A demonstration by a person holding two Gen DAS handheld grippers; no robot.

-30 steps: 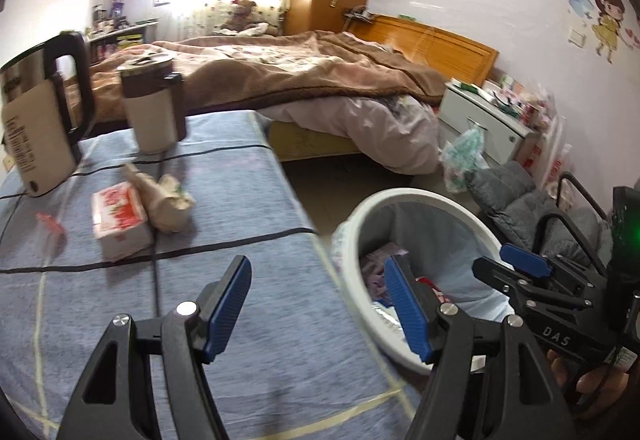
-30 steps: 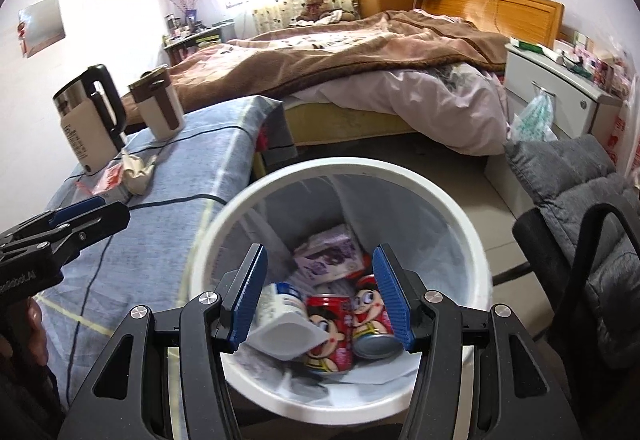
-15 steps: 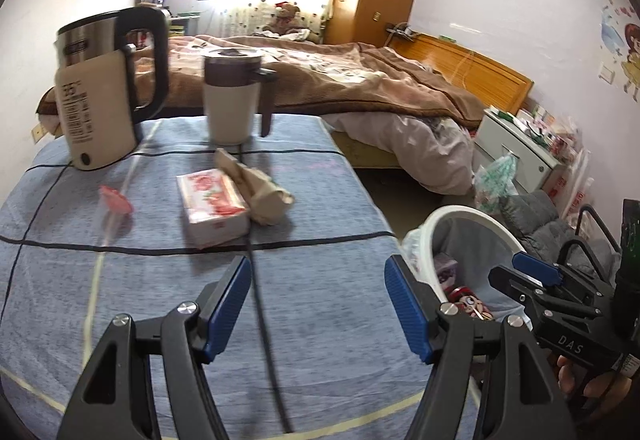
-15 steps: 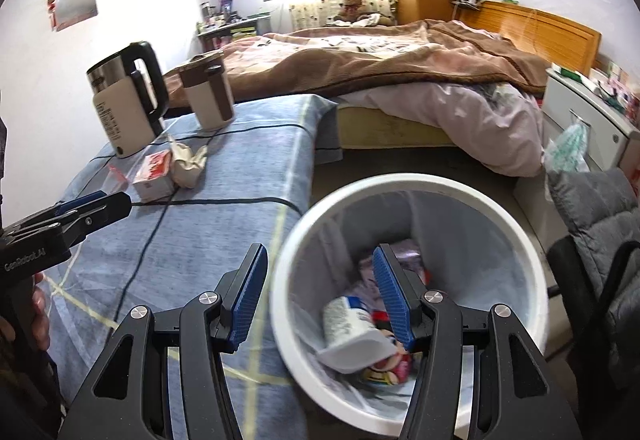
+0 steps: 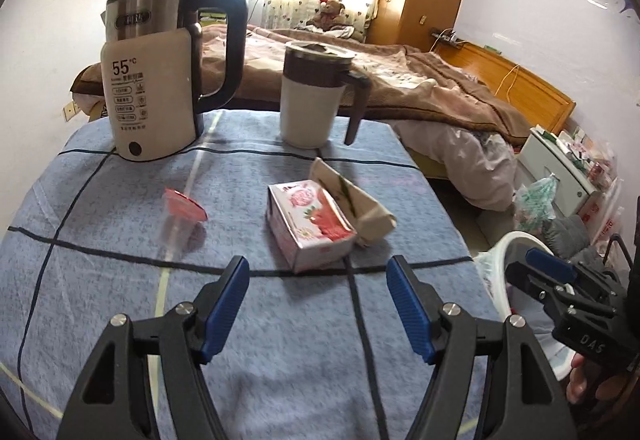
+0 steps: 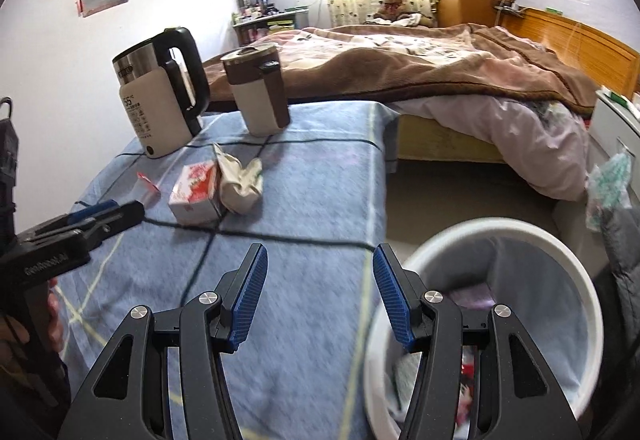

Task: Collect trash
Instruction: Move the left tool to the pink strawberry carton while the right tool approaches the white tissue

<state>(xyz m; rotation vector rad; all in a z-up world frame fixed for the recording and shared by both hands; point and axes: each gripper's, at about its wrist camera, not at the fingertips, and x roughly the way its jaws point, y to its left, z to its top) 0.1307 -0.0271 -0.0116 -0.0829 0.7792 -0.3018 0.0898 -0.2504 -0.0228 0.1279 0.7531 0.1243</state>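
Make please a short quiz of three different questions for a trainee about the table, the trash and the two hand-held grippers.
1. True or false: the left hand-held gripper holds the pink carton.
2. Which stands nearest the kettle? A) mug B) white bin C) bed
3. Fill in: the crumpled beige carton lies ___ the pink carton.

Key: 1 false, both the left and the right hand-held gripper are open and empty; 2 A; 3 against.

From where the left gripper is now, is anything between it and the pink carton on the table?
Nothing visible. The left gripper is open and empty, with only bare blue tablecloth between it and the pink carton. The crumpled paper carton sits against its far right side.
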